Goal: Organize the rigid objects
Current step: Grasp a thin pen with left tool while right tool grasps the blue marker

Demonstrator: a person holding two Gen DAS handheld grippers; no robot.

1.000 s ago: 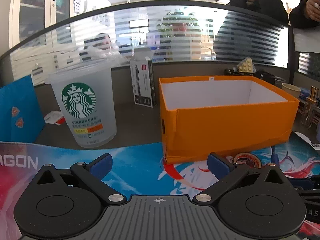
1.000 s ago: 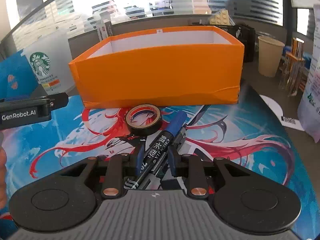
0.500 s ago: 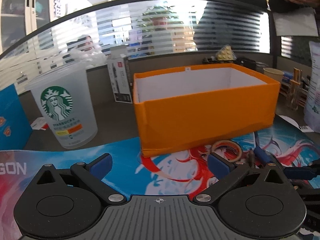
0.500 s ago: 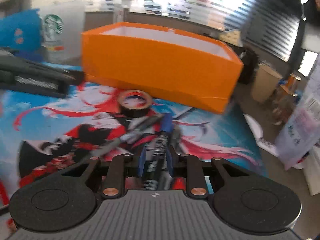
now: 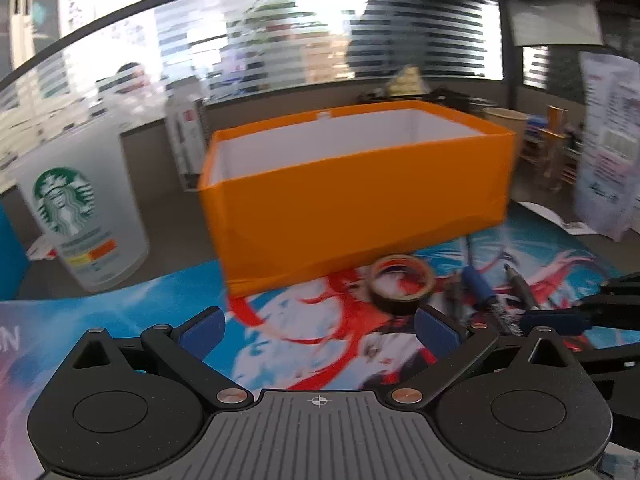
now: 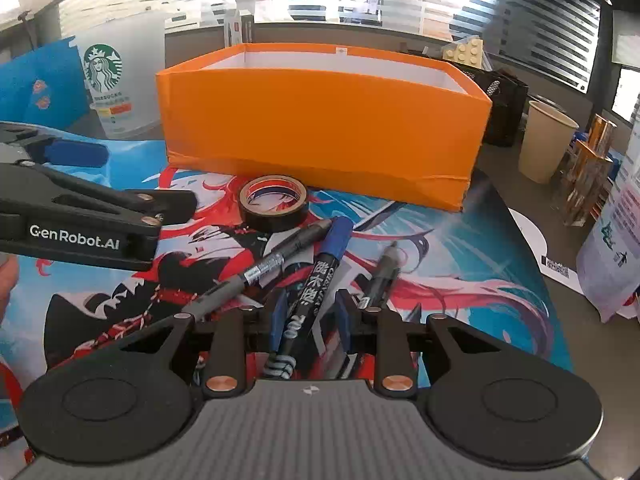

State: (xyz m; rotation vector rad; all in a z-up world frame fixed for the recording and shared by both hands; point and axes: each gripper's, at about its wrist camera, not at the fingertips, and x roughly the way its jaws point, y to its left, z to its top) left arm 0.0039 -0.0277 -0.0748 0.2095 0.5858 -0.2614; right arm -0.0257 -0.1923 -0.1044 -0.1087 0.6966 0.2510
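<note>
Printed mat [image 6: 460, 248]: blue-capped marker [image 6: 320, 276] clamped between right fingers [image 6: 279, 316]; left fingers [image 5: 202, 326] wide, empty.

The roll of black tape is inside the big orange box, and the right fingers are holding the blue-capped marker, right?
Not quite. The roll of black tape is not inside the big orange cardboard box; it lies on the colourful printed mat just in front of it, as the right wrist view shows. The rest holds: the right gripper has its fingers closed on the blue-capped black marker.
</note>
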